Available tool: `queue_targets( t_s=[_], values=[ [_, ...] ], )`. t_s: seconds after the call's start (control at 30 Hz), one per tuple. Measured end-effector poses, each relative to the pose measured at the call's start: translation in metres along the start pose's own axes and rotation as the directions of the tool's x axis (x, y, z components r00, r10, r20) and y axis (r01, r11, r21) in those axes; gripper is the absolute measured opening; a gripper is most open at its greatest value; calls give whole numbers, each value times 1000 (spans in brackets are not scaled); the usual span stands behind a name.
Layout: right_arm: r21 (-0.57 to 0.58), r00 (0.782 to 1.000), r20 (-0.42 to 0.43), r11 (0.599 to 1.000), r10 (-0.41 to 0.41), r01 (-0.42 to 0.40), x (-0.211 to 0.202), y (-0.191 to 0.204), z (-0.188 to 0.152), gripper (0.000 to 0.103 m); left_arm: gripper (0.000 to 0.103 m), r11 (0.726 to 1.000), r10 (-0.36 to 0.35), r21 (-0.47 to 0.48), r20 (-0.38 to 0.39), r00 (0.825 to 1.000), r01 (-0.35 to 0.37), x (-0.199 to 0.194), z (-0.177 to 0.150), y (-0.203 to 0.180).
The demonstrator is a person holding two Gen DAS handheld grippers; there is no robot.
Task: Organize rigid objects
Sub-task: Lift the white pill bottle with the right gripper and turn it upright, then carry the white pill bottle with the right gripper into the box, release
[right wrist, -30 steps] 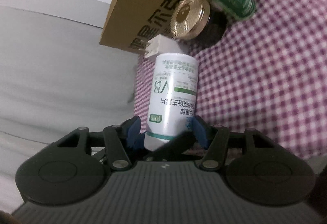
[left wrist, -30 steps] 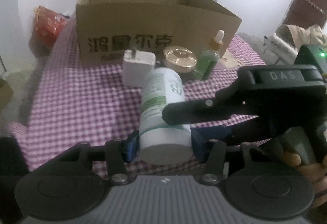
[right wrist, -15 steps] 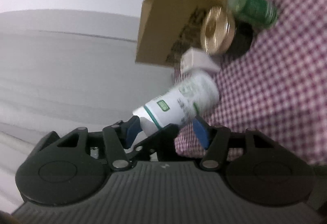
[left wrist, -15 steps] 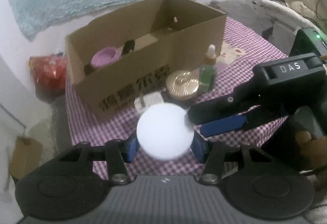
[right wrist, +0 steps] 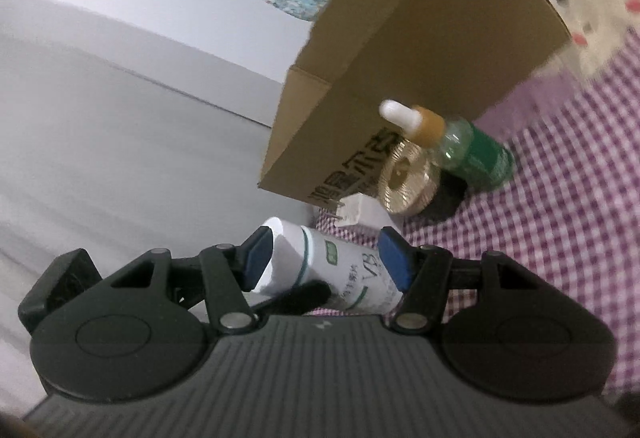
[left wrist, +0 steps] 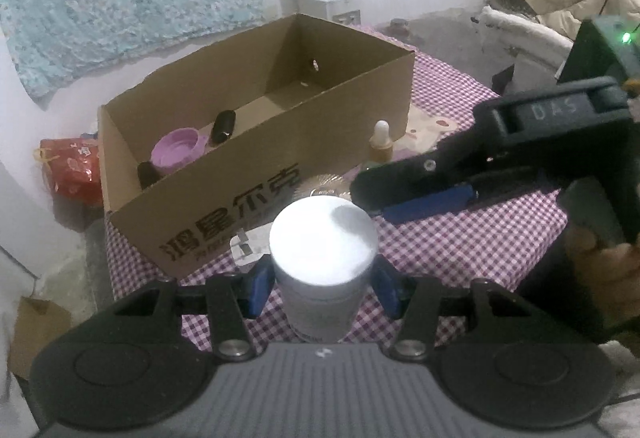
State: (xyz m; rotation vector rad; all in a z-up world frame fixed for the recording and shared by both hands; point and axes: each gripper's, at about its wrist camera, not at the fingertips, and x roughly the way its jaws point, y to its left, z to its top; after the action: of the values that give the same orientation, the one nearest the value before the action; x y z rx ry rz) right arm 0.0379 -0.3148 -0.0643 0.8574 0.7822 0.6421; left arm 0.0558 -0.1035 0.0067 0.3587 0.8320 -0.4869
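My left gripper (left wrist: 323, 288) is shut on a white vitamin bottle (left wrist: 323, 256), held upright above the checked tablecloth, lid toward the camera. The bottle also shows in the right wrist view (right wrist: 340, 270), lying between my right gripper's (right wrist: 326, 262) spread blue pads, which stand apart from it. The right gripper (left wrist: 424, 198) shows in the left wrist view, open, just right of the bottle. The open cardboard box (left wrist: 256, 142) stands behind, holding a purple lid (left wrist: 176, 152) and dark items.
In front of the box stand a green dropper bottle (right wrist: 460, 148), a gold round lid (right wrist: 406, 178) and a white charger plug (right wrist: 360, 216). A red bag (left wrist: 70, 170) sits left of the table. The table's edge runs close on the left.
My left gripper has lifted and tipped the white bottle upright, rising above the box. My right gripper has let go of the bottle and drawn back to the right.
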Motion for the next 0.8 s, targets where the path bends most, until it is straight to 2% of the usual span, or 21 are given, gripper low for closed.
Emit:
queue_targets(
  t_s=[0.1, 0.17, 0.27, 0.4, 0.6, 0.73, 0.8],
  values=[
    [-127, 998, 2, 990, -62, 62, 7, 21, -3, 64, 54, 999, -2, -38, 15, 1000, 3, 3, -10, 1],
    [-216, 993, -2, 970, -115, 112, 12, 34, -7, 65, 54, 998, 2, -62, 52, 999, 2, 3, -18, 1],
    [-343, 984, -14, 925, -180, 164, 19, 54, -12, 67, 54, 995, 7, -95, 102, 995, 3, 1, -26, 1],
    [-483, 970, -35, 854, -240, 194, 30, 75, -19, 70, 54, 989, 5, -144, 139, 990, 15, 4, -37, 5],
    [-578, 949, -78, 790, -304, 206, 58, 91, -22, 70, 55, 979, -25, -192, 207, 978, 65, 8, -53, 14],
    [-598, 934, -90, 769, -346, 227, 77, 95, -26, 70, 55, 978, -34, -193, 234, 972, 80, 14, -60, 17],
    [-603, 930, -95, 763, -356, 230, 83, 97, -27, 61, 55, 978, -32, -193, 242, 970, 80, 13, -61, 17]
  ],
)
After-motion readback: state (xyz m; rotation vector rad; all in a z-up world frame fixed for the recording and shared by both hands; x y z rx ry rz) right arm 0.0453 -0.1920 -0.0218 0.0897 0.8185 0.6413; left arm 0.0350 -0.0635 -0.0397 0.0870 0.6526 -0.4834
